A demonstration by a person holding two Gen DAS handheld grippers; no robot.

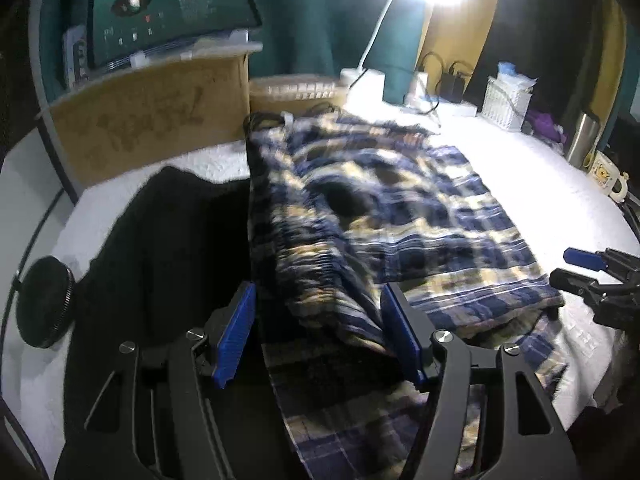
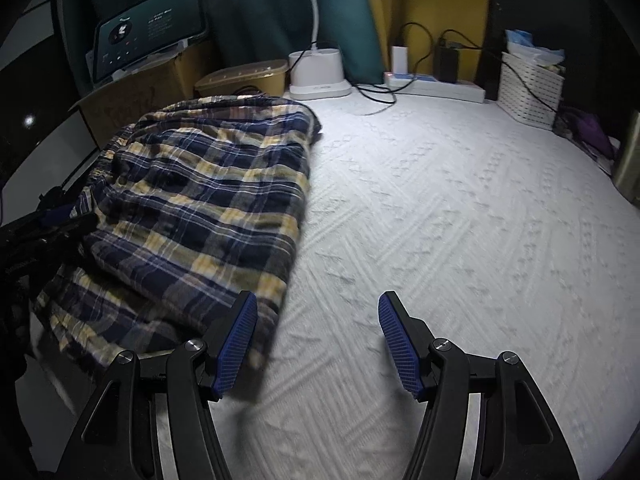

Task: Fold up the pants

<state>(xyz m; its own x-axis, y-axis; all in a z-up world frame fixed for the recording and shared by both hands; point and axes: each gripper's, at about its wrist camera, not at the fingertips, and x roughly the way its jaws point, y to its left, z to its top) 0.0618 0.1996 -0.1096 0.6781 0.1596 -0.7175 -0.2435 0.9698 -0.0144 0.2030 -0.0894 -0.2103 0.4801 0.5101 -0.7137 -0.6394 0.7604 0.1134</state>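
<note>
Blue ribbed pads of the left tongs (image 1: 318, 332) sit nearest the lens, standing wide apart and astride a raised, bunched ridge of the navy, cream and yellow plaid flannel pants (image 1: 372, 216); the cloth lies between the pads, but whether either pad presses on it I cannot tell, and nothing looks lifted. The right tongs (image 2: 318, 340) are equally wide and hold nothing, hovering over bare white embossed bed cover (image 2: 460, 208) just beside the pants' right edge, the left pad overlapping that edge in the right wrist view. The pants lie on the left half of the bed, already doubled into a rough rectangle, their far end near the brown cardboard box (image 1: 148, 120) and the beige lidded tub (image 2: 244, 76) at the bed's back edge, their near end trailing toward the front edge with a lower layer sticking out from under the top one. A black garment (image 1: 168, 248) lies touching their left side. By the look of the soft creases the fabric is light, limp and a little grippy, so it should drape rather than hold a line and will sag between two holds. I judge the best holds are the two near corners of the top layer, pinched through all layers, with the bunched ridge smoothed flat first.
</note>
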